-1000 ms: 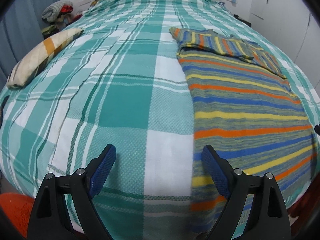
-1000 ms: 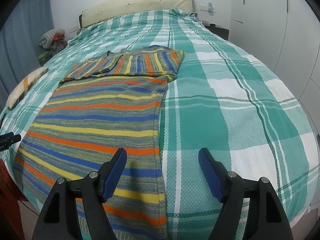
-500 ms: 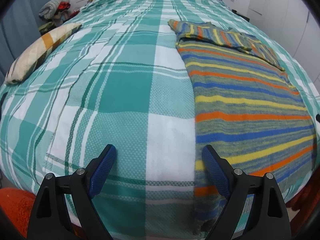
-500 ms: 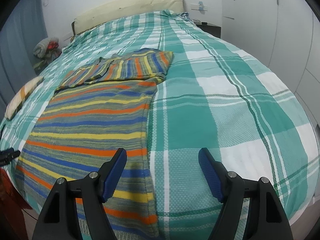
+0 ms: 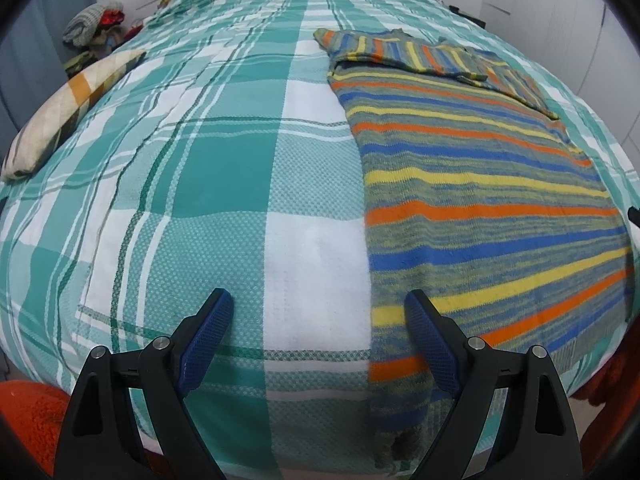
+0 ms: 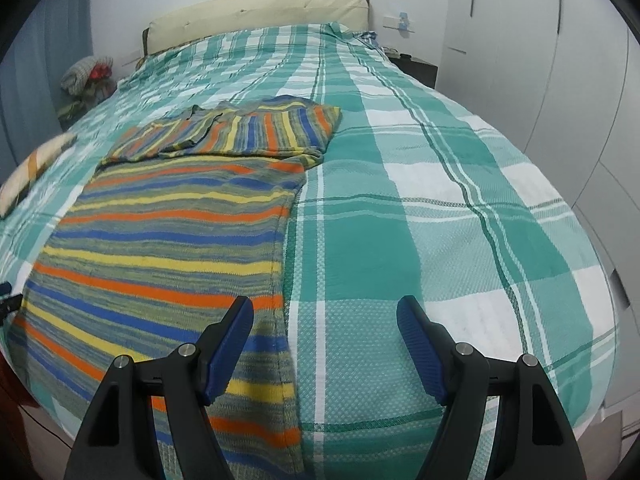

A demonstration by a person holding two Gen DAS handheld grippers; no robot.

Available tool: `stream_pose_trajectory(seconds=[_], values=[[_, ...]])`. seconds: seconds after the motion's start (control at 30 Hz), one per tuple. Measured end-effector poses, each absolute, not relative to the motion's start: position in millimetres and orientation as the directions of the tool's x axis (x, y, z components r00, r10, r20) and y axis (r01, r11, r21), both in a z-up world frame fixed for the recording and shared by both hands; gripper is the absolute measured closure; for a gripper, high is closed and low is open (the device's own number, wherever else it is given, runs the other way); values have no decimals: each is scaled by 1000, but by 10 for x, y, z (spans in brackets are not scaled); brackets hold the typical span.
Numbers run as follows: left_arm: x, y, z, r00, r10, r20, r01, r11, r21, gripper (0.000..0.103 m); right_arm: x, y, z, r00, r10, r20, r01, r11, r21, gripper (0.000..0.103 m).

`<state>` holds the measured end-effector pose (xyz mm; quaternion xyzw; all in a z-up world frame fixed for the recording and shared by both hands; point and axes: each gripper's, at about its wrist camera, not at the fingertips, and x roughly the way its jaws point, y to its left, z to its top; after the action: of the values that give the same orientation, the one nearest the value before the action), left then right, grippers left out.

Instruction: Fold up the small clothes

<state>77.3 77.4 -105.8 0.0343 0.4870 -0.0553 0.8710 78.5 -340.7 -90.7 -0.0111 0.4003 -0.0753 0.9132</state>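
— So what fills both views?

— Mostly the bed (image 5: pixel 224 168), under a green-and-white checked cover. No brand, label or writing can be read anywhere on it. The striped sweater (image 5: pixel 480 184) lies flat on it near the foot, sleeves folded across the chest at the far end, hem hanging over the bed's edge.

— Anything changed since half a second ago?

— Both cameras have drawn back a little. The left view shows more of the hem dropping over the edge, and the right view now takes in more headboard (image 6: pixel 256 16) and wardrobe doors (image 6: pixel 580 80). The sweater itself has not shifted.

— And around it?

— A checked pillow (image 5: pixel 68 116) sits at the bed's left side, well apart from the sweater; a heap of clothes (image 5: pixel 94 26) lies beyond it. Something orange (image 5: pixel 24 408) shows low by the left tool.

— The tools?

— The left tool (image 5: pixel 318 322) is spread wide, holding nothing, its right finger over the sweater's left edge. The right tool (image 6: pixel 324 328) is equally spread and empty, straddling the sweater's right edge.
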Motion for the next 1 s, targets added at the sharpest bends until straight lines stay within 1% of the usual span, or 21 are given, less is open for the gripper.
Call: stream_pose_trajectory(seconds=[1.0], values=[[747,750,-1129,506,-59,-860,133,991,10,11,778,-3369,-936,660,-160,-734,116,987,-111,29]])
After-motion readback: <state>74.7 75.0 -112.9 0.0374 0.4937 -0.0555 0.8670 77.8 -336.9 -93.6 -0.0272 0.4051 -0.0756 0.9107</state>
